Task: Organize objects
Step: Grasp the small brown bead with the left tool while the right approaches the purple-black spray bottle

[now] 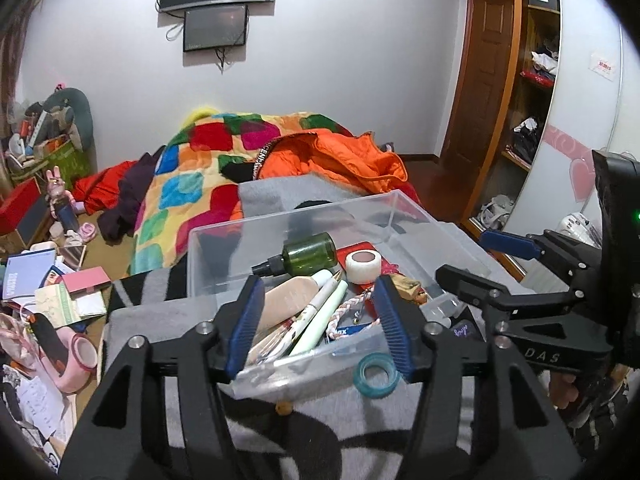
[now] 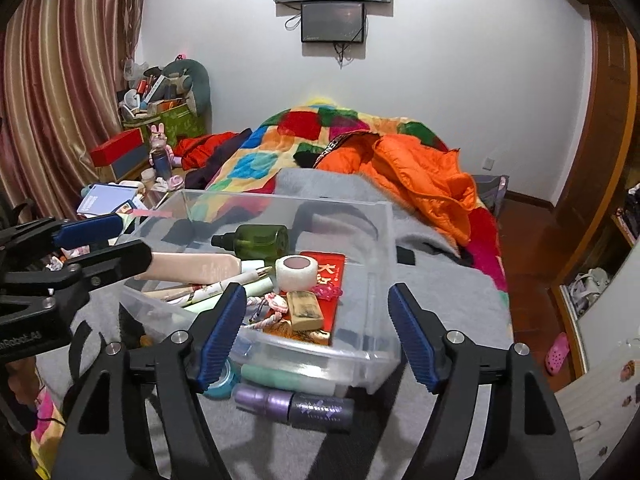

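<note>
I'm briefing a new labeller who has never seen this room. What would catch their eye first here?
Most likely the clear plastic bin on the grey blanket, crammed with small things: a green bottle, a white tape roll and a red envelope. Behind it, a bright orange jacket lies across a patchwork quilt. A teal tape ring and a purple tube lie outside the bin, near its front wall.

You have a clear, glossy plastic bin (image 2: pixel 372 240) on a fuzzy grey blanket (image 2: pixel 440 292). Inside it, the green bottle (image 2: pixel 262 240) looks translucent plastic and the white tape roll (image 2: pixel 297 272) matt. Ribbed blue pads (image 2: pixel 412 340) line your matt black grippers.
</note>
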Demonstrator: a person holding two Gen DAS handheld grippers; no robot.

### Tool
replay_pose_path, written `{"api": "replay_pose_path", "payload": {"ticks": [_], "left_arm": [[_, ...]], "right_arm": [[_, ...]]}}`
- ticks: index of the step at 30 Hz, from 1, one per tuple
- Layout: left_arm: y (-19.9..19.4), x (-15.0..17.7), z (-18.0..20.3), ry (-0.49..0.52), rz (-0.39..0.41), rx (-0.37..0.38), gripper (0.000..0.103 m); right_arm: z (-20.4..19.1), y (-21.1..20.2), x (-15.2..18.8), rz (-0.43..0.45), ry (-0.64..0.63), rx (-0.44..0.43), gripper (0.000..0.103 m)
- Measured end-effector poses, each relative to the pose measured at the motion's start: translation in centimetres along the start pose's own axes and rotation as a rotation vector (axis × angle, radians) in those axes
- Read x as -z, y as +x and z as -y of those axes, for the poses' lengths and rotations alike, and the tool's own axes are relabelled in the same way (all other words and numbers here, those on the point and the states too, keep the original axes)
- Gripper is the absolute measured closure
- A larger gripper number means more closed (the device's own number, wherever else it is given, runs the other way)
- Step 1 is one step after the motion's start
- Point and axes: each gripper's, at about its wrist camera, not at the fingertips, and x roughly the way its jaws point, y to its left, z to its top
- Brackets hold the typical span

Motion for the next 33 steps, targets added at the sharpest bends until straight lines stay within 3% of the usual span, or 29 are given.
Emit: {"api": "replay_pose_path", "payload": {"ticks": [3, 11, 22, 24, 28, 33], "left_arm": [[-1.0, 0.5, -0.2, -0.005, 0.011, -0.012, 0.035], [-2.8, 2.9, -1.3, -0.015, 0.001, -0.039, 0.03], [-0.2, 7.8, -2.8, -0.072, -0.119, -0.047, 0.03], [0.7, 8.5, -2.9, -0.074, -0.139, -0.054, 0.031], [2.1, 8.9, -2.9, -0.065, -0.171, -0.068, 0.042], [3.7, 9.1, -2.8, -0.053, -0.206, -0.065, 0.045]], "right_arm": [[0.1, -1.0, 0.3, 0.014, 0.0, 0.016, 0.021], [0.2, -2.7, 1.8, 0.012, 0.004, 0.046, 0.02], [1.0, -0.9, 5.7, -0.103, 0.085, 0.011, 0.016], [0.8, -0.2, 6.5, -0.131, 0.092, 0.004, 0.016], [-0.2, 1.1, 7.2, -0.167, 0.071, 0.016, 0.016], [-1.4, 1.9, 7.2, -0.178, 0.038, 0.038, 0.014]]}}
